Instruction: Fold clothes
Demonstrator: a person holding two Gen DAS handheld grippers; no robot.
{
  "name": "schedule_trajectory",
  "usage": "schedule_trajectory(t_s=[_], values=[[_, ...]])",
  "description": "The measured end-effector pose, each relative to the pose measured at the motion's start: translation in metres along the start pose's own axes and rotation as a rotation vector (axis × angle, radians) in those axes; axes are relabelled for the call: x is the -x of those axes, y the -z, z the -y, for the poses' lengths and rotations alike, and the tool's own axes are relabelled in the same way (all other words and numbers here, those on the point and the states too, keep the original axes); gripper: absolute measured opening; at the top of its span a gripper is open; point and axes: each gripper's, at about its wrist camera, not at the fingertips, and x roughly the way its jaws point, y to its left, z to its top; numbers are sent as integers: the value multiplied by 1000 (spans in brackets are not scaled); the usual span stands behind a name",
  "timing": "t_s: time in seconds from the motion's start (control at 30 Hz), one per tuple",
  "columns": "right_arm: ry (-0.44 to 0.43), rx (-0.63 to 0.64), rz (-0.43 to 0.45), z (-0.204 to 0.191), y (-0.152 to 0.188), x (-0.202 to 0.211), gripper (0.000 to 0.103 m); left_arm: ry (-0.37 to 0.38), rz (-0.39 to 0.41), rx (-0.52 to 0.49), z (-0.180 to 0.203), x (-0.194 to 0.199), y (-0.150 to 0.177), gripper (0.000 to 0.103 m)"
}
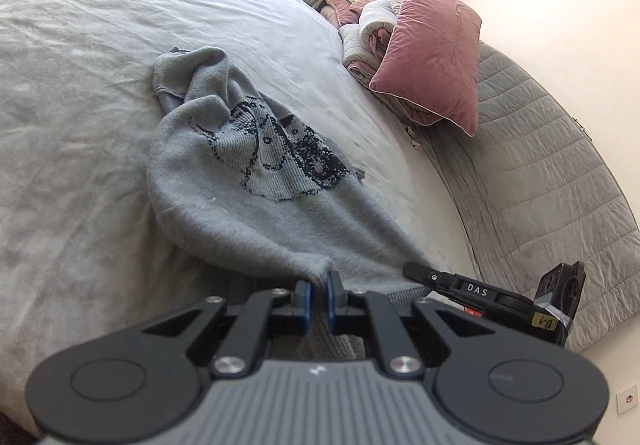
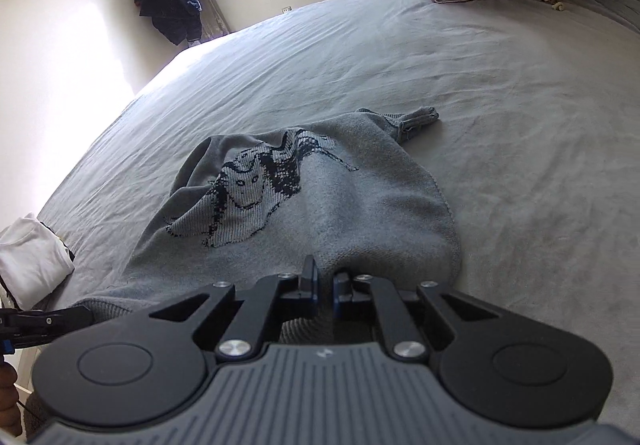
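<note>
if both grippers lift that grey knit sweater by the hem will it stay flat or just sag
The grey sweater will probably sag: it already lies in soft bunched folds on the bed sheet. Its thick knit looks fairly heavy, so the far end may drag. The left gripper and right gripper pinch only small bits of hem.

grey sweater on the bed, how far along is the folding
Early. Done: a folded white garment sits at the bed's edge. In hand: the left gripper and right gripper are each shut on the near hem of the grey knit sweater with the dark cat pattern. Left: the sweater lies bunched on the grey bedsheet, one sleeve trailing, so spreading it flat and every fold remain.
</note>
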Motion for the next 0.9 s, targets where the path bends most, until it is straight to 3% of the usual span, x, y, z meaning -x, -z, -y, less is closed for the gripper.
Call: schedule_trajectory(t_s=[0.3, 0.33, 0.37, 0.43, 0.47, 0.53, 0.57, 0.6, 0.8, 0.9], values=[[-18, 41, -24, -6, 20, -5, 15, -183, 77, -70, -17, 25, 30, 7], [-17, 39, -17, -5, 21, -3, 20, -210, 84, -78, -18, 24, 32, 7], [-16, 38, -10, -4, 22, -1, 36, -236, 92, -90, -18, 24, 34, 8], [16, 47, 34, 1, 29, 5, 57, -282, 106, -107, -18, 23, 38, 8], [33, 52, 56, 3, 32, 8, 58, -293, 112, -104, -19, 22, 40, 9], [62, 55, 69, 10, 39, 8, 58, -308, 122, -93, -21, 21, 43, 24], [75, 51, 71, 14, 43, 7, 58, -312, 124, -90, -21, 20, 44, 42], [87, 41, 73, 19, 47, 5, 58, -318, 122, -90, -21, 19, 46, 50], [93, -136, 128, 55, 70, -13, 58, -365, 76, -114, -25, 6, 57, 54], [85, -149, 186, 61, 81, -22, 58, -389, 79, -140, -26, -2, 64, 54]])
